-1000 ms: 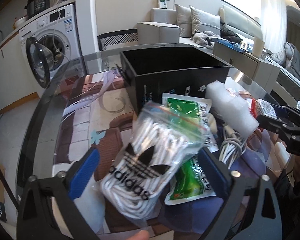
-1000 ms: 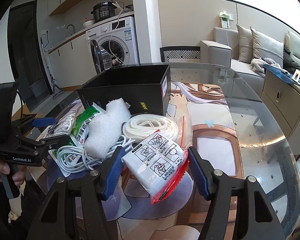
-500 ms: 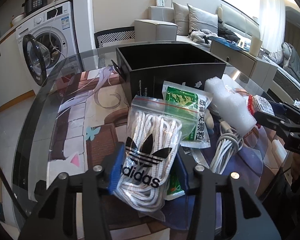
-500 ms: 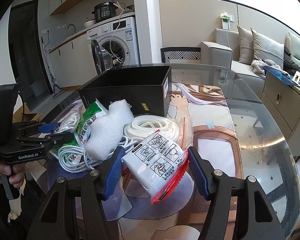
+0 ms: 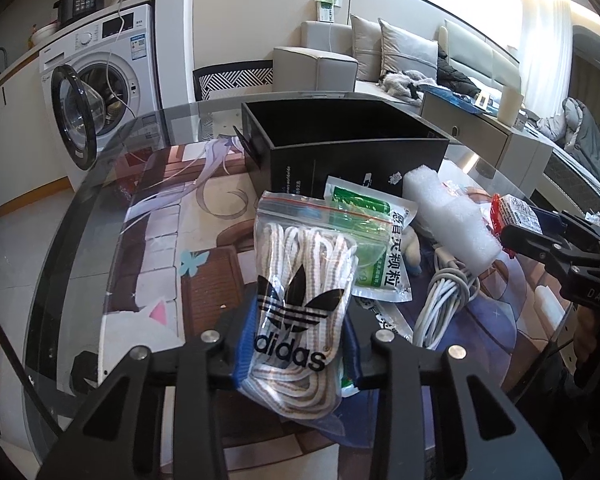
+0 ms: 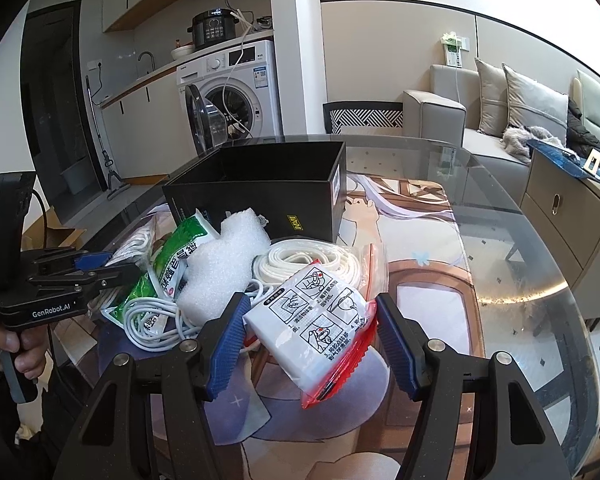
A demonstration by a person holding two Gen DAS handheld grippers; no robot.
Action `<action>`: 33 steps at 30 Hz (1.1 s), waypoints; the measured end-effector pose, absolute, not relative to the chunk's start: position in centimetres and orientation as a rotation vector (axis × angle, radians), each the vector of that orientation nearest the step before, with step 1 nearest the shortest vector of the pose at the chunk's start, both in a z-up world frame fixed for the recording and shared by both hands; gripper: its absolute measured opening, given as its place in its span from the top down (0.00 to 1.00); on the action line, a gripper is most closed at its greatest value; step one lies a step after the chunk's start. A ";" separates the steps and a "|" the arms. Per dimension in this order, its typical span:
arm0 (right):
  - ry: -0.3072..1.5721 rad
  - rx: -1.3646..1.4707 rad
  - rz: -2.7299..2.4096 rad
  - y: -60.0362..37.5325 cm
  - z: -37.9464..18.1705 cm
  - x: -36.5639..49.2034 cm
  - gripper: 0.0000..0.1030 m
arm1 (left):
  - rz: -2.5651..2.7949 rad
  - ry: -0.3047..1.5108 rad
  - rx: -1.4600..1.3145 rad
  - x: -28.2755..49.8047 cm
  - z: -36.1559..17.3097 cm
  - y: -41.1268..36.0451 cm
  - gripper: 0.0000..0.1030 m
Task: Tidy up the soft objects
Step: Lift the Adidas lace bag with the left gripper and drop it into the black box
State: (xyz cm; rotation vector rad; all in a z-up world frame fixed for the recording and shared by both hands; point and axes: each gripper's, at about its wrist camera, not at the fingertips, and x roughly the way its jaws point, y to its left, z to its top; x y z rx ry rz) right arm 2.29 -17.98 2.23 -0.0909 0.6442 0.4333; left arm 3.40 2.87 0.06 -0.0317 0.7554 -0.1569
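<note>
1. Left wrist view, nearest: left tongs (image 5: 298, 344) closed on the clear zip bag of white laces with a black trefoil logo (image 5: 300, 292), blue pads pressed against both sides of it. Bag's lower end sits between the pads; its upper end leans toward the pile. Cannot tell whether it is lifted off the glass round table (image 5: 80, 216).
2. Behind it: green-and-white printed sachet (image 5: 374, 240), coiled white cable (image 5: 440, 300), white foam roll (image 5: 448, 220).
3. Farthest: open black cardboard box (image 5: 340, 152); visible part of its interior looks empty.
4. Right wrist view, nearest: right tongs (image 6: 312, 344) open, straddling the white pictogram-printed packet in a red-edged pouch (image 6: 320, 324); pads stand just off it.
5. Progress, judged: early. One bag gripped; every other soft item is outside the box.
6. View differences: only the right wrist view shows the coiled cream flat strap in a clear bag (image 6: 312, 260); only the left wrist view shows the logo bag clearly.
</note>
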 end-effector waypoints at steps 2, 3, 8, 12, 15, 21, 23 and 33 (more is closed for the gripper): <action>0.636 -0.092 0.434 -18.0 2.4 2.2 0.37 | -0.153 0.749 -0.037 3.3 0.2 3.0 0.67; 0.631 -0.091 0.433 -18.0 2.6 2.1 0.37 | -0.151 0.748 -0.038 3.2 0.2 3.1 0.67; 0.597 -0.087 0.435 -18.2 3.4 1.5 0.37 | -0.144 0.736 -0.043 2.9 0.6 3.0 0.68; 0.567 -0.082 0.439 -18.2 4.2 1.4 0.37 | -0.135 0.721 -0.050 2.6 1.2 2.9 0.68; 0.554 -0.081 0.445 -18.0 4.8 1.5 0.37 | -0.121 0.712 -0.061 2.4 1.7 3.1 0.68; 0.530 -0.089 0.467 -17.4 6.0 1.6 0.37 | -0.088 0.687 -0.087 2.6 2.9 3.7 0.68; 0.524 -0.092 0.473 -17.2 6.5 1.8 0.37 | -0.081 0.684 -0.097 3.0 3.3 3.8 0.68; 0.508 -0.106 0.510 -15.5 8.6 3.4 0.37 | -0.061 0.656 -0.104 4.9 5.0 3.8 0.68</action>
